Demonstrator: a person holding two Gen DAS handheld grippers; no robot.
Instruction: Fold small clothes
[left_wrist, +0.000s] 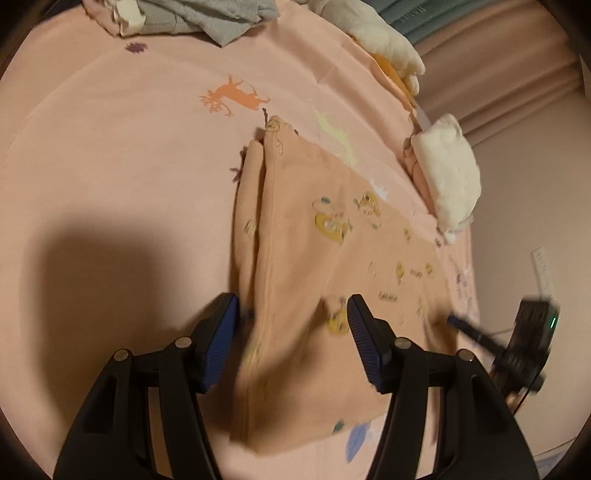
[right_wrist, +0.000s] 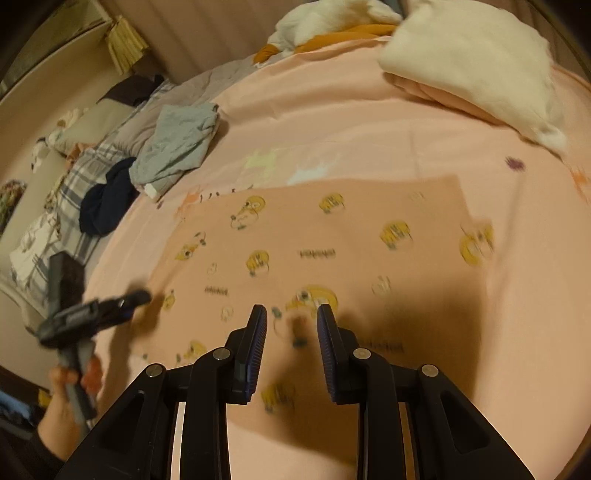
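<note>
A small peach garment (left_wrist: 317, 280) with yellow cartoon prints lies flat on the pink bedsheet (left_wrist: 110, 166), one long edge folded over. It also shows in the right wrist view (right_wrist: 332, 251). My left gripper (left_wrist: 293, 314) is open, its fingers either side of the garment's near end, just above it. My right gripper (right_wrist: 291, 317) is open and empty over the garment's near edge. The right gripper shows blurred at the right of the left wrist view (left_wrist: 517, 336), and the left gripper shows at the left of the right wrist view (right_wrist: 92, 314).
A folded stack topped by a white cloth (left_wrist: 450, 177) sits by the bed edge, also in the right wrist view (right_wrist: 472, 62). Grey clothes (right_wrist: 177, 144) and a dark blue item (right_wrist: 107, 199) lie at the bed's far side. A white and orange plush (right_wrist: 332, 26) lies beyond.
</note>
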